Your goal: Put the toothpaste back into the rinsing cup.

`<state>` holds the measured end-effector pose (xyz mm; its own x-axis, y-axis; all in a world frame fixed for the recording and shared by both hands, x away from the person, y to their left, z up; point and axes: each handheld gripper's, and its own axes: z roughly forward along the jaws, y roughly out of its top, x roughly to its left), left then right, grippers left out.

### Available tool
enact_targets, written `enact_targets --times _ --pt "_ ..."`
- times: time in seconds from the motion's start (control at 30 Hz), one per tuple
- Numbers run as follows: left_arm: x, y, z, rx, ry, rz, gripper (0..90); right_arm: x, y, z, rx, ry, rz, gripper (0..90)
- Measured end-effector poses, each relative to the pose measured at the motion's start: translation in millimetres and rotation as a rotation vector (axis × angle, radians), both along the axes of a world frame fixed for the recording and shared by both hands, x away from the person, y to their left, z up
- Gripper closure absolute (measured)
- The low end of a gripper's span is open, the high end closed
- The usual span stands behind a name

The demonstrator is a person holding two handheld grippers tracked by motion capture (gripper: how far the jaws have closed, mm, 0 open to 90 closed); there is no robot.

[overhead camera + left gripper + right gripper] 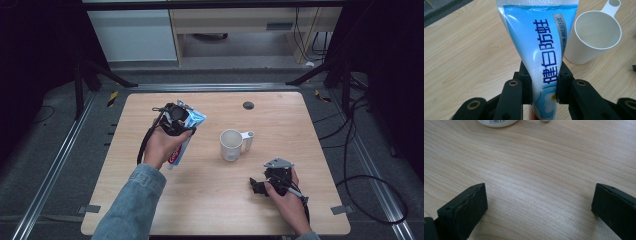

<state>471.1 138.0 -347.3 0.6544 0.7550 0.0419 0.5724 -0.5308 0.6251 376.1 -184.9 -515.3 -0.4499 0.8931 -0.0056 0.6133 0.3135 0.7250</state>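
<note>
With the left gripper (543, 86) pinching the soft blue toothpaste tube (541, 47) at the white plastic cup's (594, 37) nine o'clock while the right gripper (539, 205) idles wide open and empty, the tube could slip or tip the cup.

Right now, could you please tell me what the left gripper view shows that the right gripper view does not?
Left gripper view alone: the left gripper with its jaws shut on a blue toothpaste tube printed with dark blue characters, crimped end pointing away, and the open mouth and handle of the white cup beside it.

Right gripper view alone: the right gripper with its jaws wide apart, nothing between them, low over bare wood.

Both: the light wooden table and the white cup, cut to its base at the top edge of the right gripper view.
</note>
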Motion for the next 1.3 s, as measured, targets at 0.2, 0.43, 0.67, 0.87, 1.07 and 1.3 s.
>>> enact_targets --times 0.2,0.43,0.67,0.87,1.07,1.3 --pt "-2.2 -4.7 2.8 -0.009 -0.009 -0.008 71.4 0.0 0.0 0.0 0.0 0.0 0.0 0.5" --pt "-4.6 -10.9 6.7 -0.019 -0.025 -0.016 71.5 0.0 0.0 0.0 -0.001 0.0 0.0 0.5" --pt "-6.9 -18.3 9.6 -0.025 -0.035 -0.026 71.4 0.0 0.0 0.0 -0.001 0.0 0.0 0.5" --pt "-10.1 -25.2 13.0 -0.032 -0.053 -0.039 71.4 0.0 0.0 0.0 -0.001 0.0 -0.001 0.5" --pt "-14.5 -33.6 19.4 -0.049 -0.077 -0.049 71.4 0.1 0.0 -0.1 -0.001 -0.001 0.0 0.5" --pt "-19.1 -44.8 28.8 -0.078 -0.103 -0.066 71.3 0.0 0.0 0.0 -0.001 0.0 0.0 0.5"
